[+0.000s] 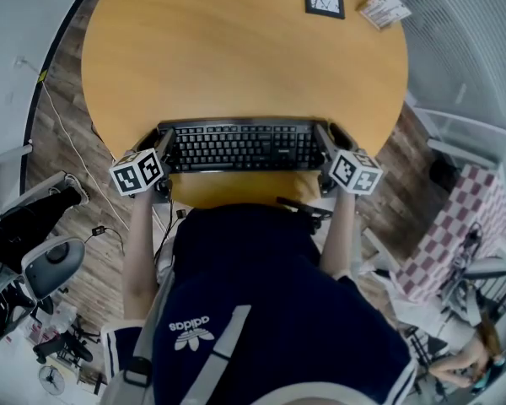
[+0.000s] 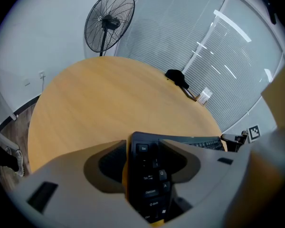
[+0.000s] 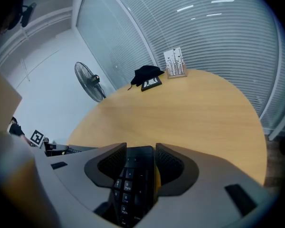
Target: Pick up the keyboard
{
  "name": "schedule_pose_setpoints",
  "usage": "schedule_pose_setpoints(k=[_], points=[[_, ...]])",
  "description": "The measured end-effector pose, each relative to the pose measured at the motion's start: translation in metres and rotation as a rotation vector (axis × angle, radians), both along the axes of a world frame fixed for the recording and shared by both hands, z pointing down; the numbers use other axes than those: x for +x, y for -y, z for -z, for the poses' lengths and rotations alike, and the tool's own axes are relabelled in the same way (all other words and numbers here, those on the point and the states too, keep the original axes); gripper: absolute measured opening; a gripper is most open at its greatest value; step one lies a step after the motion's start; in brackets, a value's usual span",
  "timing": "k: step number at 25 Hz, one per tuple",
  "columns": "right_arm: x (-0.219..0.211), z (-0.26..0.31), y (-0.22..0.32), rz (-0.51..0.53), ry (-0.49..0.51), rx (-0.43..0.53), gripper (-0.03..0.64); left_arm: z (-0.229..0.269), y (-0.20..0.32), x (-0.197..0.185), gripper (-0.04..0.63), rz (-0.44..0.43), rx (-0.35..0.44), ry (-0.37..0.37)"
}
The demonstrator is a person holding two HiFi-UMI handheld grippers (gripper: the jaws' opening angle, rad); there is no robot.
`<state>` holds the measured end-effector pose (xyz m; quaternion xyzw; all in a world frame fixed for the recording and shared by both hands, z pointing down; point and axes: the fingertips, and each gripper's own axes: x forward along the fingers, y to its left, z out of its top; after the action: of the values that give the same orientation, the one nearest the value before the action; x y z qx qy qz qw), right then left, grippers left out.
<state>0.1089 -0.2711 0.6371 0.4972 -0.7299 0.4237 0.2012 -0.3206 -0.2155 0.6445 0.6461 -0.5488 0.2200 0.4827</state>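
A flat, matte black keyboard [image 1: 240, 146] lies along the near edge of the round, smooth wooden worktop [image 1: 236, 49]. The left tongs [image 2: 145, 151] and right tongs [image 3: 140, 151], grey jaws spread apart, straddle its two short ends without pinching.

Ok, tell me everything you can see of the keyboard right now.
The keyboard is black, full-size, plastic-looking, with a number pad at its right end. It lies flat on the round wooden table, along the near edge. Its Esc end sits between the left claw's open jaws, its number-pad end between the right claw's; a sliver of table shows beside each end.
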Motion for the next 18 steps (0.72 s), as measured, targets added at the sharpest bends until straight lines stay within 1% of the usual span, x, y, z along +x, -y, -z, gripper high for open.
schedule_pose_setpoints(k=[3, 6, 9, 12, 18], points=[[0.002, -0.009, -0.005, 0.003, -0.005, -0.05, 0.171, 0.001, 0.002, 0.001, 0.19, -0.008, 0.009, -0.003], [-0.001, -0.019, -0.011, -0.005, 0.028, -0.093, 0.17, -0.001, 0.001, 0.002, 0.19, -0.013, 0.008, -0.014], [-0.003, -0.019, -0.012, -0.004, 0.071, -0.089, 0.17, 0.0, 0.001, 0.001, 0.189, -0.018, 0.001, -0.029], [-0.004, -0.017, -0.01, 0.011, 0.085, -0.081, 0.17, 0.0, 0.002, 0.002, 0.189, -0.02, 0.009, -0.049], [-0.002, -0.021, -0.011, 0.008, 0.078, -0.062, 0.17, 0.0, 0.002, 0.003, 0.189, -0.01, 0.025, -0.03]])
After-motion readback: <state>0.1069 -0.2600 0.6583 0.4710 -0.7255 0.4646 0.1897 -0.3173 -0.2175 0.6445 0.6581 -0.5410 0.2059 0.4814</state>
